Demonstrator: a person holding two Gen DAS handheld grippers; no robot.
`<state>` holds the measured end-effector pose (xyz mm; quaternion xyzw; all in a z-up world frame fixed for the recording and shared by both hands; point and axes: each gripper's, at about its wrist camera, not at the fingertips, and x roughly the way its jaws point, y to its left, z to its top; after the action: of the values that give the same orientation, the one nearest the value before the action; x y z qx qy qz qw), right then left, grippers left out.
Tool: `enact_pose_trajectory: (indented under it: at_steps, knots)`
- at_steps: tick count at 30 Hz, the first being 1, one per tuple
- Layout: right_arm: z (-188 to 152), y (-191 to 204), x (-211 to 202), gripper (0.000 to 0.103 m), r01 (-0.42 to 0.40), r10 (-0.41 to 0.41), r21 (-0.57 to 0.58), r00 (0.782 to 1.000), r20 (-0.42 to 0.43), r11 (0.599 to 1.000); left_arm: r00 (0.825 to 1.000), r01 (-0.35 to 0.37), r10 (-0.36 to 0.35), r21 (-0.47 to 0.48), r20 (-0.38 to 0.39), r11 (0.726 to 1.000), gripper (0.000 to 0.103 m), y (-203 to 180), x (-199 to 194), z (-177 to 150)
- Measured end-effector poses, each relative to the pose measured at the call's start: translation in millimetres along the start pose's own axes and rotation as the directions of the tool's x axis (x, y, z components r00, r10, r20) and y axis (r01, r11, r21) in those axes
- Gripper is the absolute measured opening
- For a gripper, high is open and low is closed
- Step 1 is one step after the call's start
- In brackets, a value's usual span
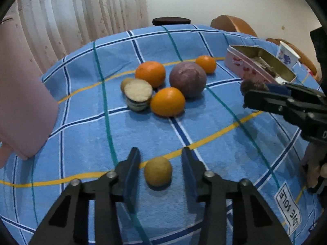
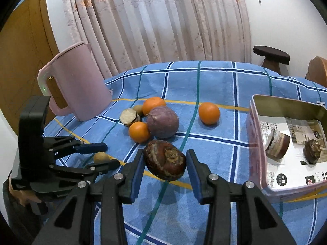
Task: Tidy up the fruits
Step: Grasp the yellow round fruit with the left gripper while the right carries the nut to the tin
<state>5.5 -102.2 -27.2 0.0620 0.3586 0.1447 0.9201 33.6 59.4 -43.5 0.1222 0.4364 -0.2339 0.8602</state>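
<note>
Left wrist: left gripper [image 1: 160, 170] wide open, straddling small tan fruit [image 1: 157, 171] on the cloth, pads clear both sides. Round fruit could roll out as it closes.

Right wrist: right gripper [image 2: 165, 162] brackets brown chestnut [image 2: 165, 159]; contact unclear, cannot tell if gripped. Tin [image 2: 286, 192] at 3 o'clock; weak hold risks a drop short of its wall.

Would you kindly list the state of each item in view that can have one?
left gripper: open, fingers either side of the small yellow fruit, which lies on the cloth
right gripper: fingers around the brown bulb; contact unclear
tin: open, two pieces inside
cut fruit: halved, flesh exposed
kettle: lid shut, upright
</note>
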Motion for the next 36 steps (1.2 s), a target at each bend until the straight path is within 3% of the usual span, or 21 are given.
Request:
enact_pose_trajectory:
  at_steps: [2,6,13,17,22,25,31,36]
  knots:
    - [0.2,0.0,-0.3,0.043,0.000,0.000,-0.001,1.000,0.002,1.000,1.000,0.004,-0.004,-0.002,0.004,1.000,0.027,-0.7,-1.8,-0.1]
    - [1.0,0.7,-3.0,0.043,-0.002,0.002,-0.004,1.000,0.016,1.000,1.000,0.006,-0.006,-0.009,0.017,1.000,0.027,-1.9,-1.4,1.6]
    - [8.4,-8.9,-25.0,0.043,0.018,-0.017,-0.007,0.996,0.090,1.000,0.987,0.007,0.005,-0.074,0.162,0.997,0.027,-4.6,-13.1,12.6]
    - [13.2,-28.5,-41.6,0.043,0.080,-0.079,0.004,0.986,0.148,0.997,0.963,0.048,-0.026,-0.079,0.269,0.996,0.027,-23.0,-23.5,24.2]
    - [20.2,-67.4,-65.4,0.043,0.193,-0.197,0.042,0.956,0.216,0.980,0.921,0.125,-0.087,-0.075,0.380,0.989,0.027,-56.7,-34.8,45.3]
    - [22.2,-98.9,-78.3,0.043,0.245,-0.259,0.088,0.936,0.240,0.966,0.910,0.146,-0.112,-0.055,0.400,0.988,0.027,-79.6,-32.0,59.2]
    - [24.6,-153.5,-93.6,0.043,0.322,-0.348,0.143,0.908,0.234,0.936,0.914,0.166,-0.146,-0.021,0.380,0.986,0.027,-129.2,-10.5,89.5]
    - [24.8,-195.1,-95.7,0.043,0.306,-0.352,0.231,0.916,0.193,0.924,0.920,0.183,-0.168,-0.009,0.354,0.983,0.027,-171.8,8.2,113.3]
